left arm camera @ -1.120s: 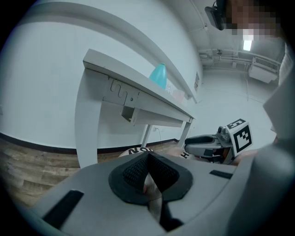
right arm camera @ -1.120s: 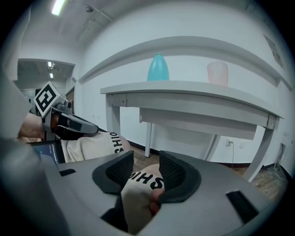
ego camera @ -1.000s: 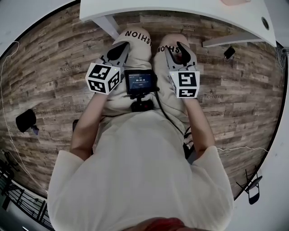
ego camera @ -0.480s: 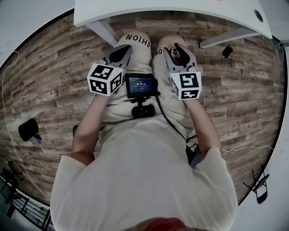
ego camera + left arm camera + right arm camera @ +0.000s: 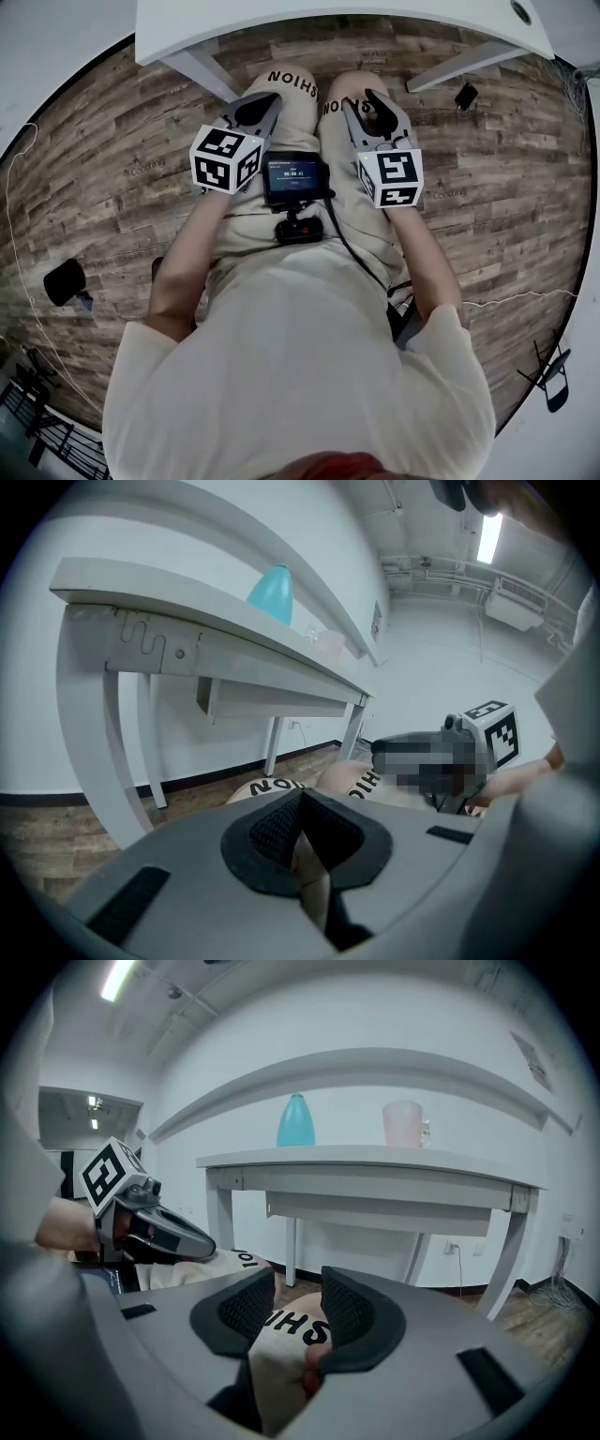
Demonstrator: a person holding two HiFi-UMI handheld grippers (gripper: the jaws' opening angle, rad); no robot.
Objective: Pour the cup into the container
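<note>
Seated person holds left gripper [image 5: 258, 108] and right gripper [image 5: 375, 105] over the thighs, a small screen device [image 5: 295, 178] near, between them. Right jaws have just been closing, nothing between. White table [image 5: 328, 23] at far edge; wood-plank floor [image 5: 94, 206].

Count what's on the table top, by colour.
teal container: 1
pink cup: 1
Total: 2
</note>
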